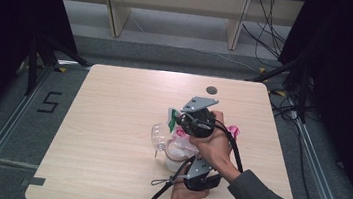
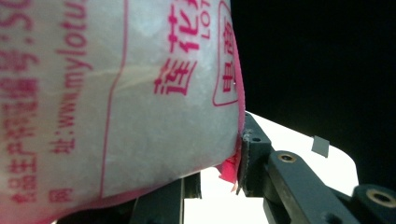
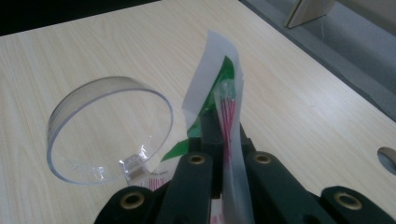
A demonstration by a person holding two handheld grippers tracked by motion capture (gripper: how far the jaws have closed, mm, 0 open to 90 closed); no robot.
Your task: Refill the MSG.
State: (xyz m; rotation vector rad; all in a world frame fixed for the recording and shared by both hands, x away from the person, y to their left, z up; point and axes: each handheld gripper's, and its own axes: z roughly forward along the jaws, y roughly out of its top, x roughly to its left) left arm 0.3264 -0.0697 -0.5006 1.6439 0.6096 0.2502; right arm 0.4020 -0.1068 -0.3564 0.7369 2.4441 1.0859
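A white plastic bag (image 1: 176, 153) with pink print, full of white powder, stands near the table's middle front. My left gripper (image 1: 185, 160) reaches in from the front edge and is shut on the bag's (image 2: 116, 93) lower body, one black jaw pressing its pink seam. Higher up, my right gripper (image 1: 182, 123) is shut on the bag's thin top flap (image 3: 211, 70), which shows green and pink print between the closed jaws. A clear round container (image 1: 159, 135) lies on its side just left of the bag, its open mouth (image 3: 107, 130) beside my right gripper (image 3: 223, 135).
The light wooden table (image 1: 113, 102) has a round cable hole (image 1: 211, 90) near its far edge. A bit of pink plastic (image 1: 234, 131) shows behind the right hand. Cables and stand legs run along the floor to the right; wooden shelf legs stand beyond the table.
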